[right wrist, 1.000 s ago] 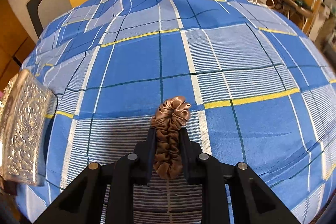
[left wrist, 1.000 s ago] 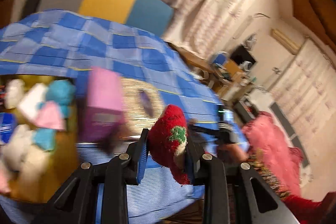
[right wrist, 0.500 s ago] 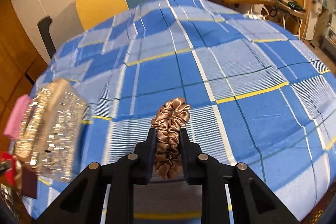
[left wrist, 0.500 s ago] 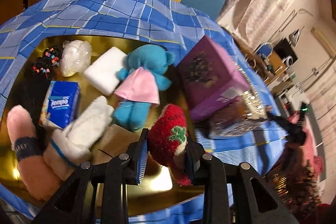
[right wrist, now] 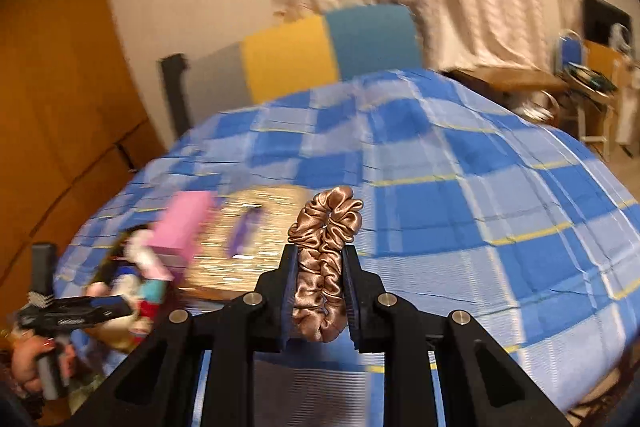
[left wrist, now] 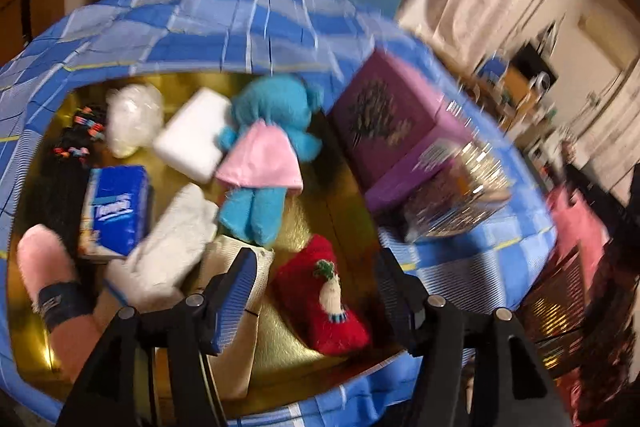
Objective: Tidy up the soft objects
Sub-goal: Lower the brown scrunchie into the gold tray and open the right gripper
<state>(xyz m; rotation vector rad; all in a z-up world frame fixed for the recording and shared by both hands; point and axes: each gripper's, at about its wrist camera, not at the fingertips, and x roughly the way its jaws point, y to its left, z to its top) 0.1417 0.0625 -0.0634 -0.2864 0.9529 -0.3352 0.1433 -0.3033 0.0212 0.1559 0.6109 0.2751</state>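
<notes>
Released from just-opened left jaws, red sock lies on tray; right jaws pinch scrunchie.

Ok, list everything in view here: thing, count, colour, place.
gold tray: 1, gold, on the checked cloth
red sock: 1, red, on tray between open jaws
teddy: 1, blue, pink dress, mid tray
tissue pack: 1, blue, tray left
purple box: 1, purple, right of tray
scrunchie: 1, bronze satin, clamped
left hand-held gripper: black, jaws just opened, over tray
right hand-held gripper: black, shut on scrunchie
</notes>
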